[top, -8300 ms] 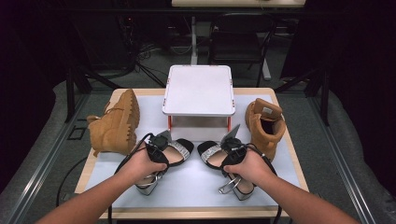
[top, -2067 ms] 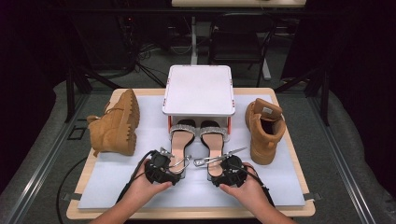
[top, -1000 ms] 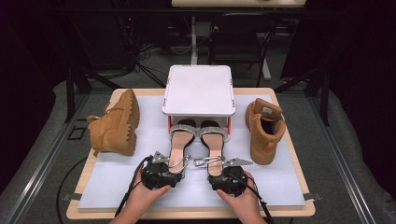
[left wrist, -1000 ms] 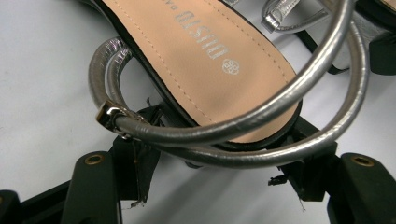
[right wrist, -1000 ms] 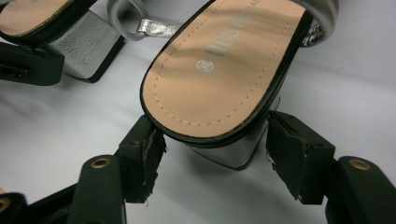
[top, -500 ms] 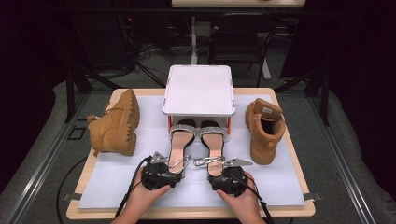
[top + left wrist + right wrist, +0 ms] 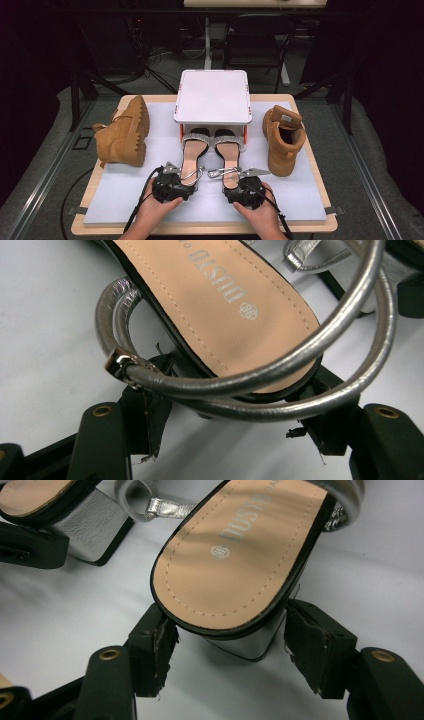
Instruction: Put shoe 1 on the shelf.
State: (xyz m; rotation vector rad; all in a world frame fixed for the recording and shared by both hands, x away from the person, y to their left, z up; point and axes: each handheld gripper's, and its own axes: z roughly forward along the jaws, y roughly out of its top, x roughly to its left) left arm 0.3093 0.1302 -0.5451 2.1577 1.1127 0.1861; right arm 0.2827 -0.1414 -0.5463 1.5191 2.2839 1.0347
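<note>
Both sandals now sit toe-first under the white stand (image 7: pixel 212 97); left claw (image 7: pixel 176 176) and right claw (image 7: pixel 239 176) are released around the heels, ready to withdraw

Tan boot (image 7: pixel 121 134) lying left, tan boot (image 7: pixel 282 140) upright right, white stand (image 7: pixel 212 96) between, empty chair (image 7: pixel 260 40) behind

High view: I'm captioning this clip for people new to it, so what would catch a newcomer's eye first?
Probably the pair of silver-strapped heeled sandals at the table's centre, toes tucked under a white square-topped stand. A hand-held tool sits at each heel: the left tool and the right tool, jaws spread on both sides of the heels. Two tan lace-up boots flank them, one on its side at left, one upright at right.
</note>
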